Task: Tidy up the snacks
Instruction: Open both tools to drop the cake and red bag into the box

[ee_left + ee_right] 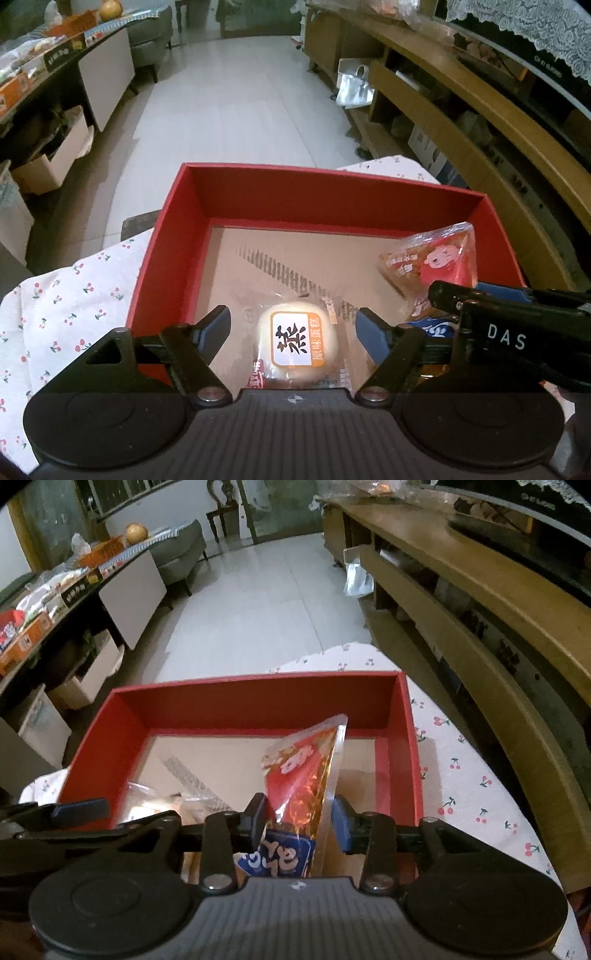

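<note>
Left gripper [293, 328] hangs over the red cardboard box w/ tan floor [162, 236], jaws apart and clear of the round pale cake in clear wrap w/ orange-edged label [297, 341] lying flat on the box floor btwn them. To the right, the red-and-orange snack pouch w/ blue bottom [303, 775] stands upright inside the box, right gripper [299, 821] straddling it, left pad at the pouch, right pad a little off it, so grip looks slack. Box sits on a white cherry-print cloth [476, 775].
</note>
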{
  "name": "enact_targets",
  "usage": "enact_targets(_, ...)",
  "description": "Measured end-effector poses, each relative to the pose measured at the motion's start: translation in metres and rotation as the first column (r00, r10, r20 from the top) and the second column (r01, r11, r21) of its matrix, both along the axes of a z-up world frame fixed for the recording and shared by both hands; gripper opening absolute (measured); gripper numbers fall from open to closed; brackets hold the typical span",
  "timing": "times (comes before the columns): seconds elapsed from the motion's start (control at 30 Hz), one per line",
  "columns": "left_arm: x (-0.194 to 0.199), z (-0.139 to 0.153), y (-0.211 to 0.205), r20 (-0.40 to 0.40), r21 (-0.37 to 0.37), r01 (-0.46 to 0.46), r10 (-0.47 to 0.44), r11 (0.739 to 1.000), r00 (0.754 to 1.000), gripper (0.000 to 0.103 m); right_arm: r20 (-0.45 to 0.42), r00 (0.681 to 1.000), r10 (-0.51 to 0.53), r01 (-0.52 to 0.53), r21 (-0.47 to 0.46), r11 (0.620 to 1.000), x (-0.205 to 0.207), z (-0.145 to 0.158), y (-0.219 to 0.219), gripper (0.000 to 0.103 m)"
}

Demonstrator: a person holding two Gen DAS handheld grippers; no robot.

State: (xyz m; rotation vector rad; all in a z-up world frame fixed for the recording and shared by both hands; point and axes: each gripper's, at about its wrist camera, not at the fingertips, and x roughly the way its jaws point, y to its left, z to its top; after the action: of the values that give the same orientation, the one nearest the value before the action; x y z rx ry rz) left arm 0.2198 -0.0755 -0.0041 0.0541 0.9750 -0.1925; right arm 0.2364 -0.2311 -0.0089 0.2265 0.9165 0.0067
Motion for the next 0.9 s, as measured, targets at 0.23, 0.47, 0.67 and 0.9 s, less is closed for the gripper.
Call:
enact_targets(0.23,-0.007,0.01,0.005,0.017,-0.008,0.004,-0.004,1.0,1.0,0.083,0.033,0.999,-0.002,0.002,0.005,1.0,-0.008,0.011,0.002,0.042)
enact_targets(0.47,-0.02,0.019,0.013,0.028,-0.016,0.004,-0.003,1.0,1.0,0.083,0.055,0.998,0.013,-0.013,0.009,1.0,-0.023,0.023,0.009,0.043)
enact_targets(0.67,-0.035,0.023,0.021,0.024,-0.025,0.016,-0.015,1.0,1.0,0.084,0.051,0.998,0.023,-0.024,0.022,0.999,-0.041,0.026,0.013,0.044)
enact_targets(0.9,-0.072,0.024,0.038,0.018,-0.005,0.043,-0.043,0.999,0.999,0.086,0.023,0.998,0.057,-0.058,0.049,0.997,-0.073,0.026,0.024,0.046)
